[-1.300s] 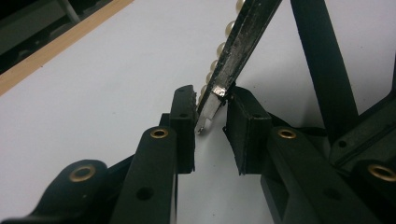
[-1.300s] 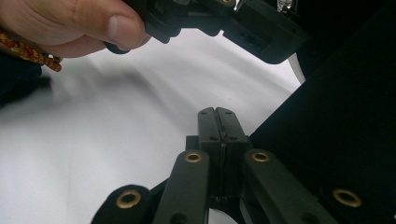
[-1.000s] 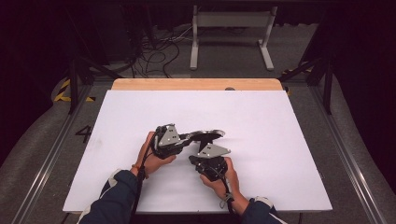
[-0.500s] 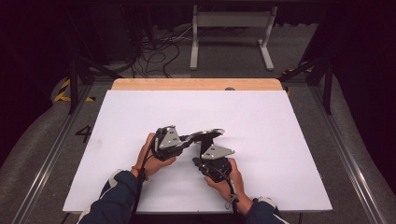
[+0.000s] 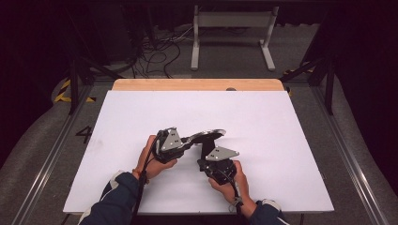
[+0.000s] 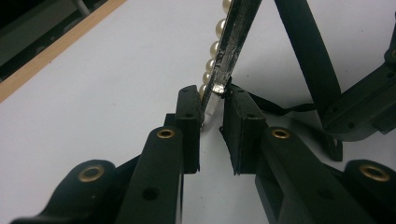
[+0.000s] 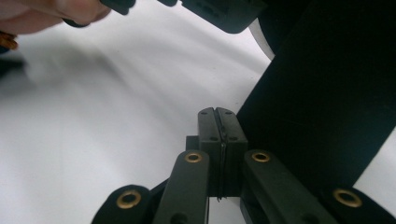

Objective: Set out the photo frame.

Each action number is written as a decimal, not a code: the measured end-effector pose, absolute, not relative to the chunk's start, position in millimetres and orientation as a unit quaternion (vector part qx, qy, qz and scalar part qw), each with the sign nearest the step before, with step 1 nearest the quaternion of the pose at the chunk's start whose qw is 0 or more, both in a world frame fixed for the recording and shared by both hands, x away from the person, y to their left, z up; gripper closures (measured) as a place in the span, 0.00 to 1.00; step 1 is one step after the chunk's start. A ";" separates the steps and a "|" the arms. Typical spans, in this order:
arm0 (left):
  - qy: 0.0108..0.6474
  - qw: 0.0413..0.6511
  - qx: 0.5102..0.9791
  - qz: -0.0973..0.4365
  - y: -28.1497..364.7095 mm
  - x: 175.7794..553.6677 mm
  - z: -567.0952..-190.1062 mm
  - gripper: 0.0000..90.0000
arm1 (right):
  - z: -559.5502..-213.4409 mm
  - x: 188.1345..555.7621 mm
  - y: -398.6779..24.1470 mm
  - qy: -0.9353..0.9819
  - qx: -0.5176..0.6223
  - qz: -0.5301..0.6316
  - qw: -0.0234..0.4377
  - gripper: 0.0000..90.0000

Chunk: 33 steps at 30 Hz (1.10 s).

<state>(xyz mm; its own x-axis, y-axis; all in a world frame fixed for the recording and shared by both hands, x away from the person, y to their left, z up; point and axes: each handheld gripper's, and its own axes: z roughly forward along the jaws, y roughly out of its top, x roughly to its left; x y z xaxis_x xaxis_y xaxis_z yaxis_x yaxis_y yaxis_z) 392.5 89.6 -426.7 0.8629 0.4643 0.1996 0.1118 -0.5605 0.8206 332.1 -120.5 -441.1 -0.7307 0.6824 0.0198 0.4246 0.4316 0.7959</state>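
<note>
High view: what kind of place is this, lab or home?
Most likely a lab or recording rig, not a home: a bare white table set between metal rails, loose cables on the grey floor behind it, and dark surroundings.

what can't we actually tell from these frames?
- What the held item is: the left gripper view's top edge cuts it off; in the high view it is too small.
- Whether the right gripper pinches anything: jaws meet, with only a thin thread at the seam.
- The black band: blurred, too near the right gripper view's lens.
</note>
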 end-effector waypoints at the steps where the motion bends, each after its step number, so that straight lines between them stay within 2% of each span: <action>1: 0.169 0.437 0.860 0.202 89.0 392.4 -426.6 0.85 | -440.8 331.5 -119.7 0.830 0.328 0.424 0.152 1.00; 7: 0.170 0.435 0.860 0.206 87.5 391.9 -425.8 0.85 | -443.0 333.7 -116.8 0.827 0.334 0.425 0.155 1.00; 17: 0.175 0.432 0.862 0.201 87.8 388.9 -424.5 0.85 | -439.8 326.8 -118.5 0.833 0.341 0.392 0.189 1.00; 19: 0.172 0.434 0.861 0.201 86.7 388.1 -423.9 0.85 | -439.8 324.9 -118.1 0.829 0.339 0.409 0.173 1.00; 23: 0.170 0.432 0.862 0.203 84.7 387.8 -423.7 0.86 | -442.9 326.1 -113.2 0.826 0.339 0.416 0.170 1.00; 33: 0.163 0.426 0.867 0.201 82.8 385.3 -424.3 0.86 | -446.7 323.7 -107.9 0.824 0.350 0.396 0.206 1.00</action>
